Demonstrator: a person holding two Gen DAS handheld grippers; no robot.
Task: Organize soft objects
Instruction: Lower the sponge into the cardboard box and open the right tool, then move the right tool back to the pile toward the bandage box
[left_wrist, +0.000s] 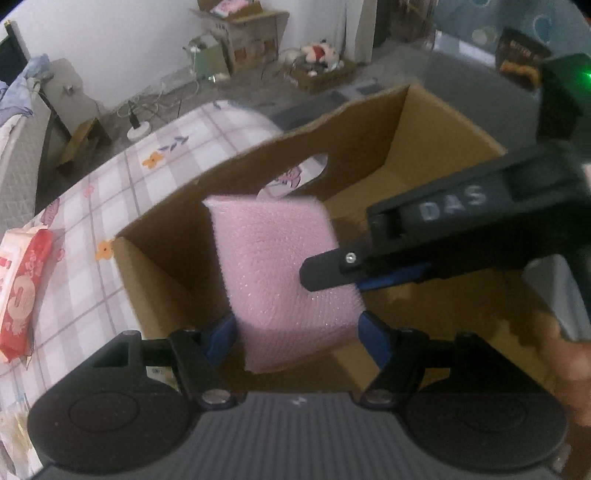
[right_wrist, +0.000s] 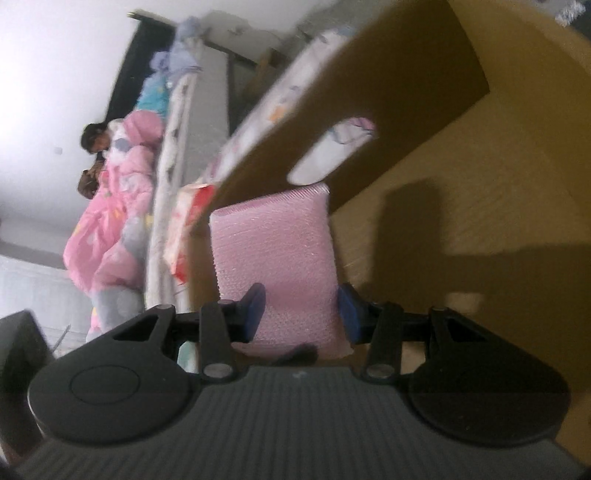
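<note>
A pink foam pad (left_wrist: 280, 258) hangs over an open cardboard box (left_wrist: 369, 147) that stands on a checked bed sheet (left_wrist: 147, 177). My left gripper (left_wrist: 297, 332) has its blue pads against the pad's two lower sides and is shut on it. The right gripper reaches in from the right, and its upper finger (left_wrist: 325, 267) lies across the pad's right edge. In the right wrist view, the pad (right_wrist: 273, 243) sits tight between the blue pads of my right gripper (right_wrist: 301, 314), tilted above the box floor (right_wrist: 461, 206).
A red and white tissue pack (left_wrist: 22, 291) lies on the sheet left of the box. A plush toy (left_wrist: 321, 53) sits in a carton on the far floor among cables. A person in pink padded clothes (right_wrist: 110, 206) is beyond the bed. A hand (left_wrist: 569, 369) shows at right.
</note>
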